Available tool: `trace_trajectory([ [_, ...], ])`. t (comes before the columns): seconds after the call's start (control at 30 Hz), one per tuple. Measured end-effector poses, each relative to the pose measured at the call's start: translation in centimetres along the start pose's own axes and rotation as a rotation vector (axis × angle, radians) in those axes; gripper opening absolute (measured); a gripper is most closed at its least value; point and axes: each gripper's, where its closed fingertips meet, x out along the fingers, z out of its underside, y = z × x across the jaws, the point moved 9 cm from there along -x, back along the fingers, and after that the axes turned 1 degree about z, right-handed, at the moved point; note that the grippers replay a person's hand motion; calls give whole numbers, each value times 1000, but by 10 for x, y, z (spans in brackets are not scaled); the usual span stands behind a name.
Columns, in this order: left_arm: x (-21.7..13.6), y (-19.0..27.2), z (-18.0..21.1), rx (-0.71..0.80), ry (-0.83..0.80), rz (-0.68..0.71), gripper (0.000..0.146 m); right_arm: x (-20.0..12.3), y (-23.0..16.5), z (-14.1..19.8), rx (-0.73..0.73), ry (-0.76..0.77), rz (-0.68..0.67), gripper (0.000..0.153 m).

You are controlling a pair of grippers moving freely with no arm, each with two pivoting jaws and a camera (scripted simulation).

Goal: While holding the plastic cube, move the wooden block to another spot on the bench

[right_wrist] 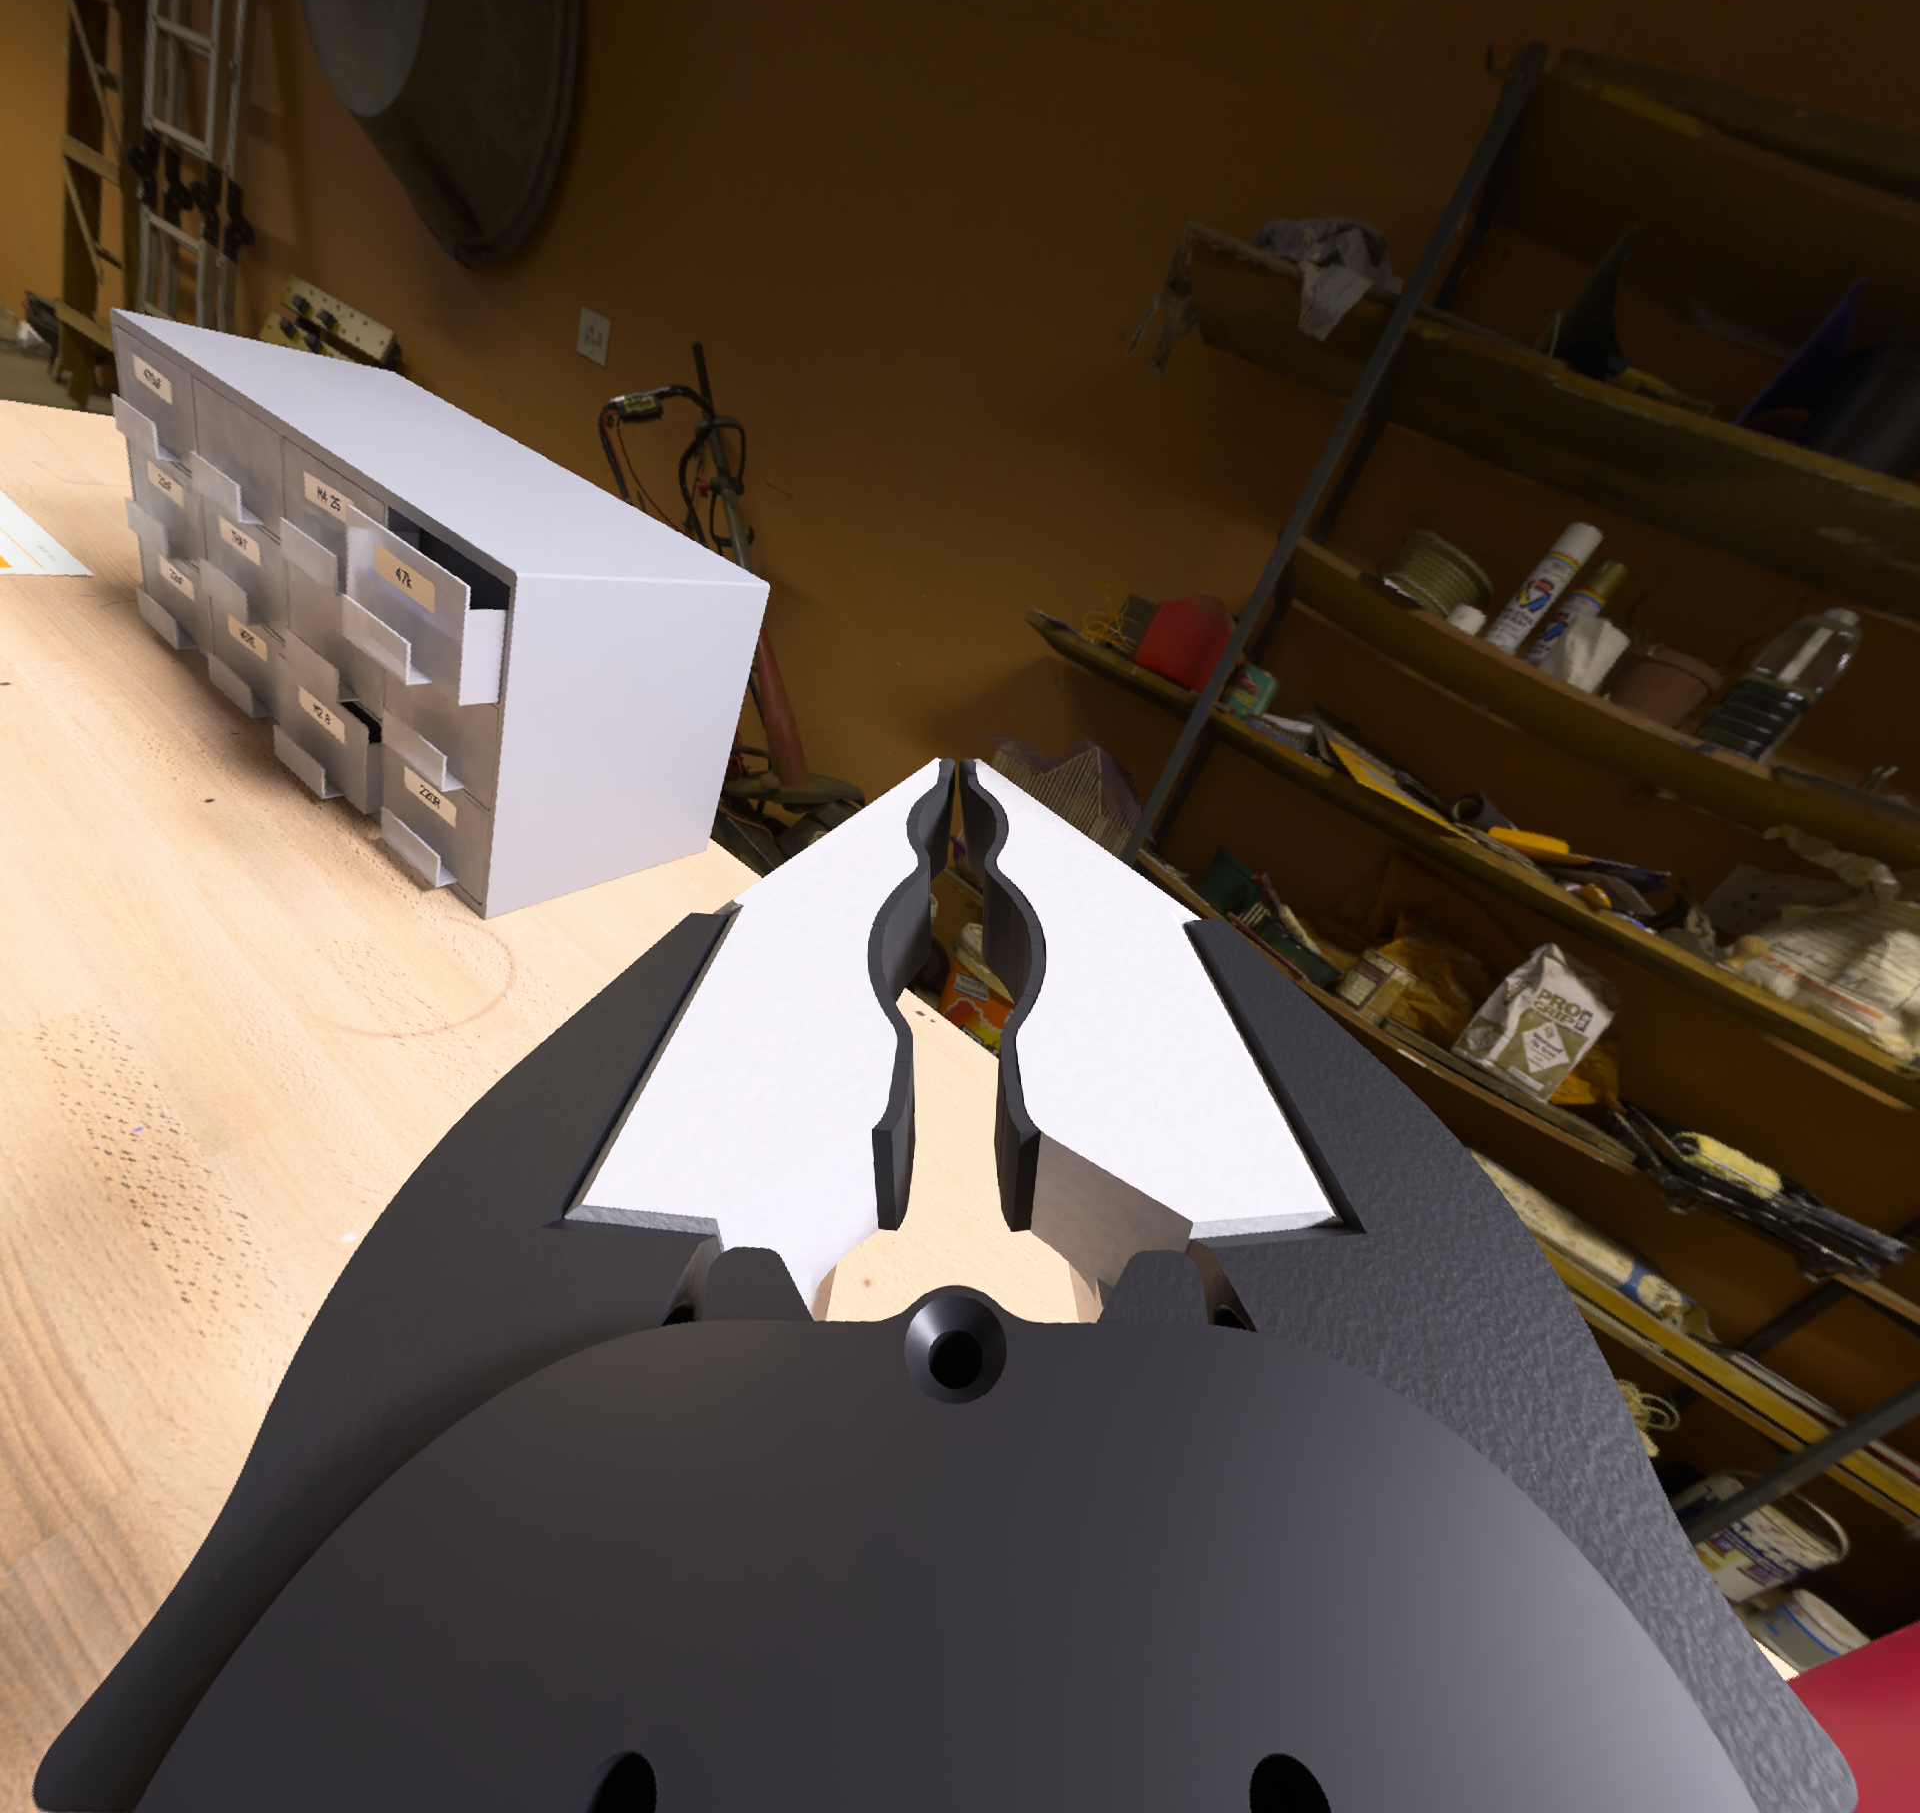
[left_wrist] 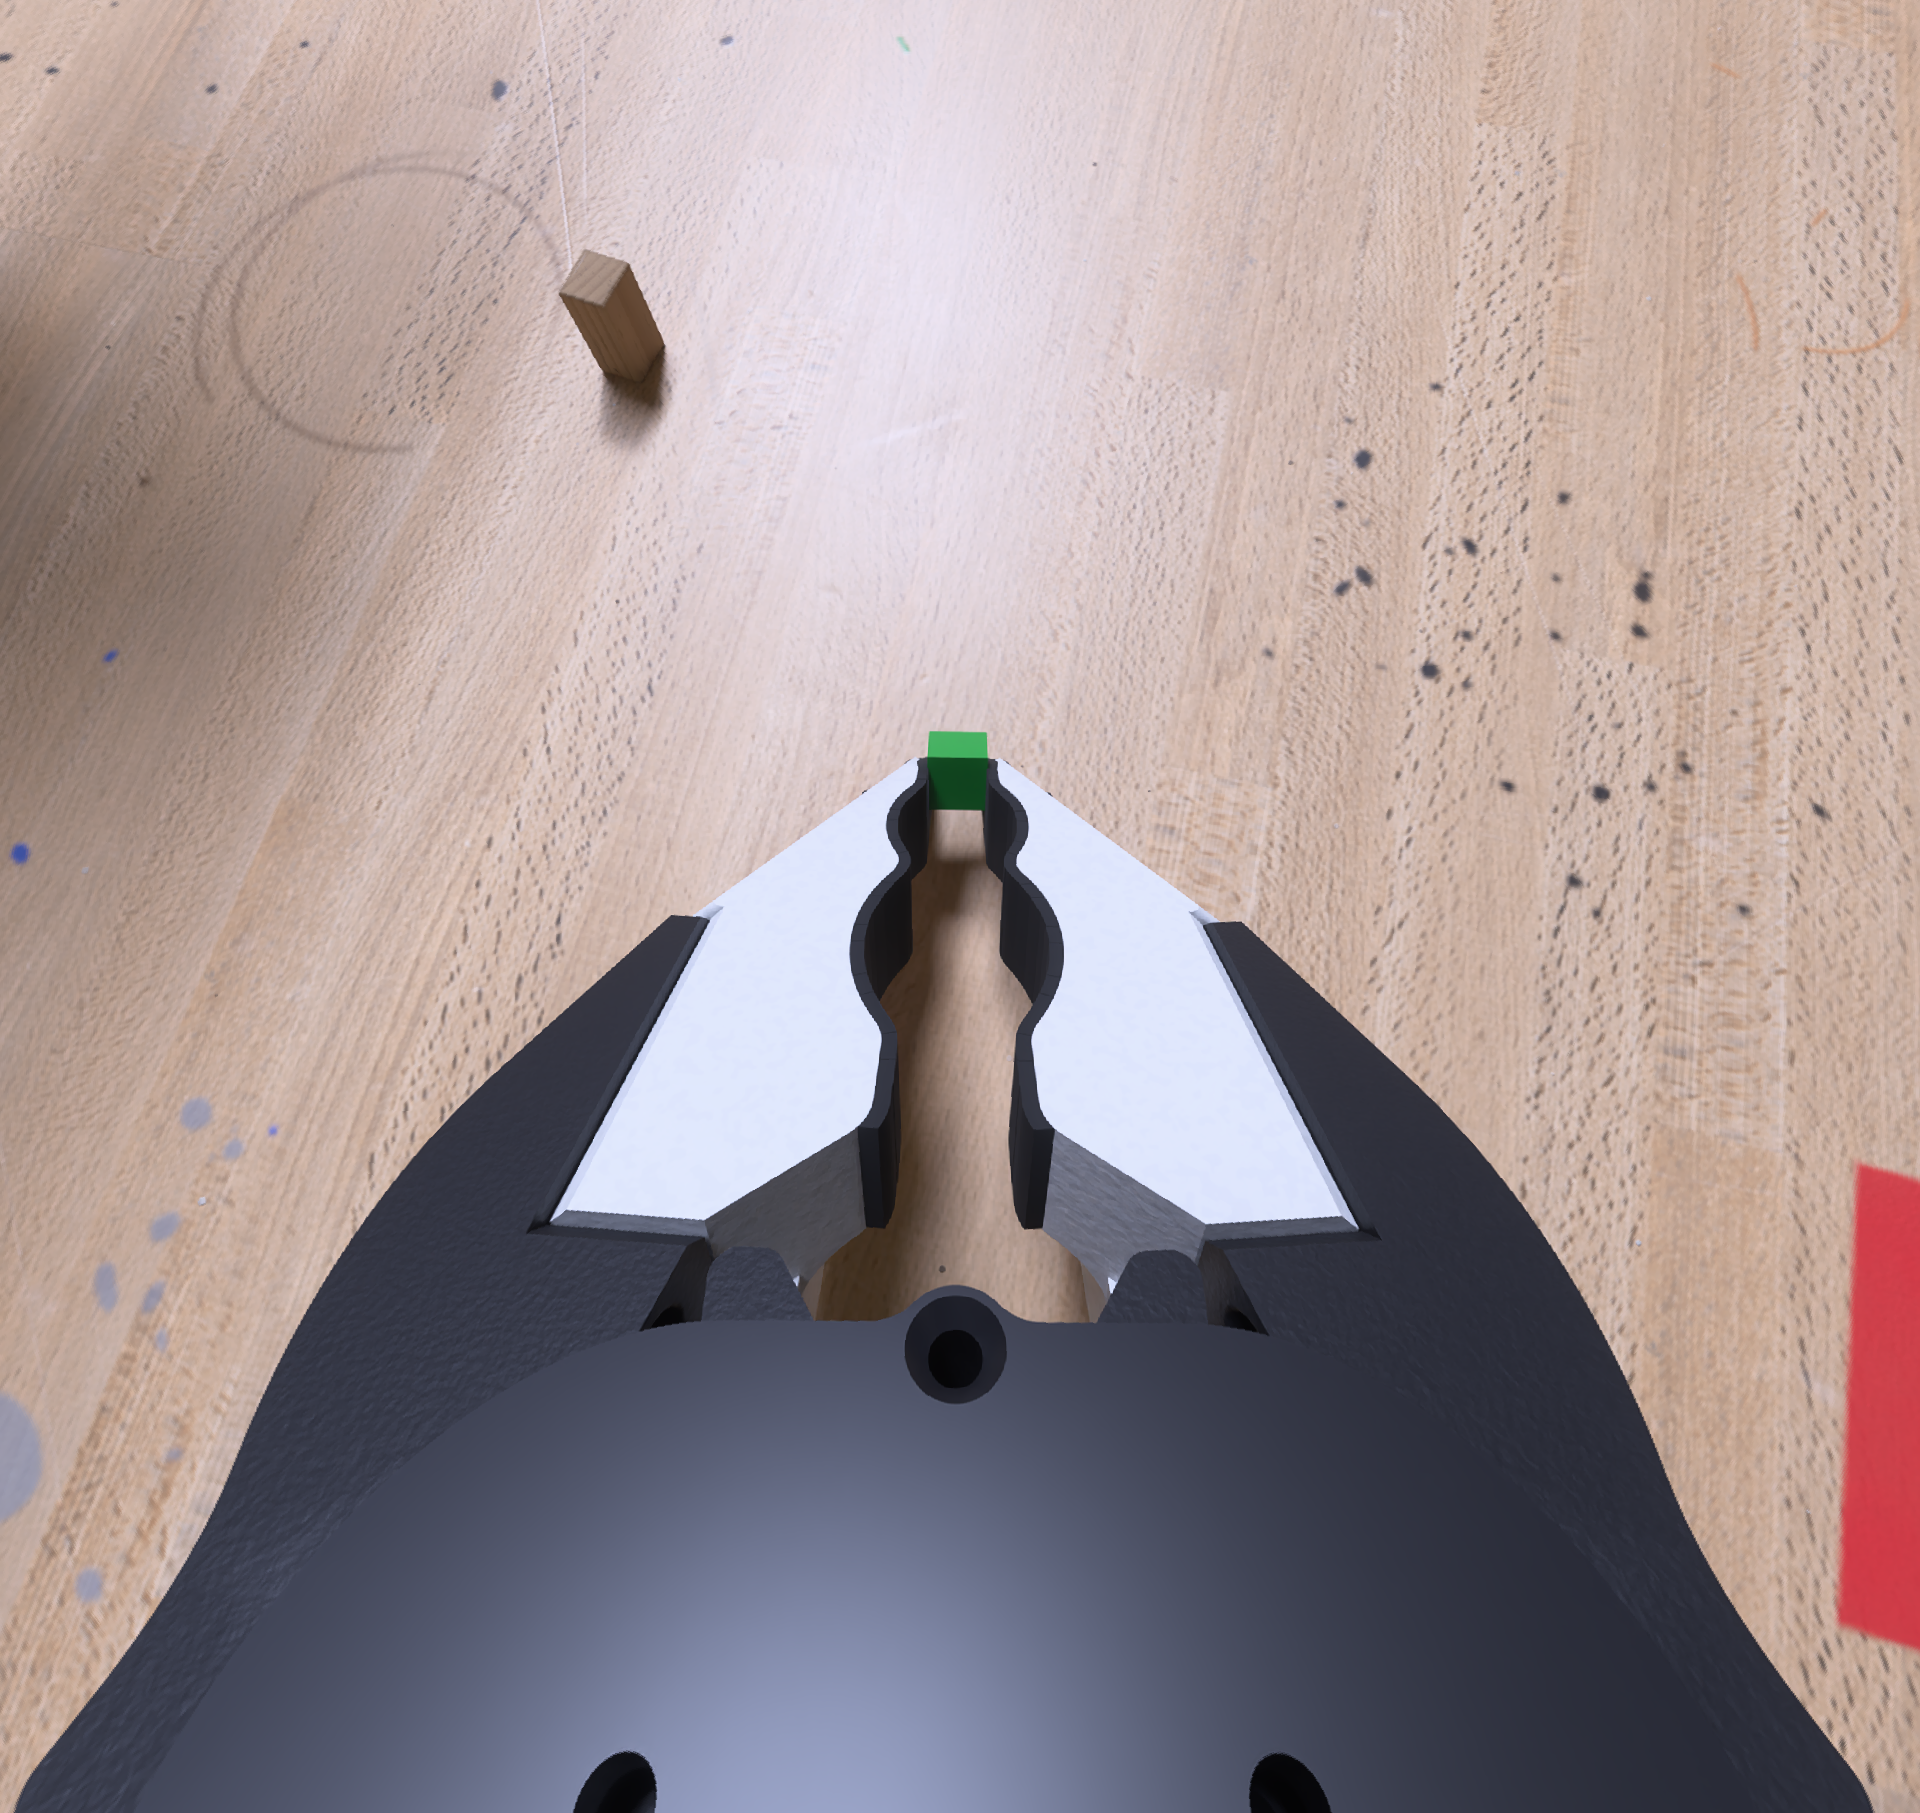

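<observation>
In the left wrist view my left gripper is shut on a small green plastic cube, pinched between the fingertips above the bench. A small upright wooden block stands on the bench ahead and to the left, well apart from the gripper. In the right wrist view my right gripper is shut with nothing between its fingertips. It points out past the bench edge toward the shelves. The block and cube do not show in that view.
A grey drawer cabinet with some drawers partly open stands on the bench to the right gripper's left. Cluttered shelves lie beyond the bench edge. A red patch lies on the bench at the right of the left view.
</observation>
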Motion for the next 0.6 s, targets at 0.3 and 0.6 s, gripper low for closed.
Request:
trace_trajectory([
  [0.3, 0, 0, 0, -2, 0, 2, 9, 1, 0, 0, 1, -1, 0, 1],
  [0.6, 0, 0, 0, 0, 0, 2, 9, 2, -1, -1, -5, 4, -4, 1],
])
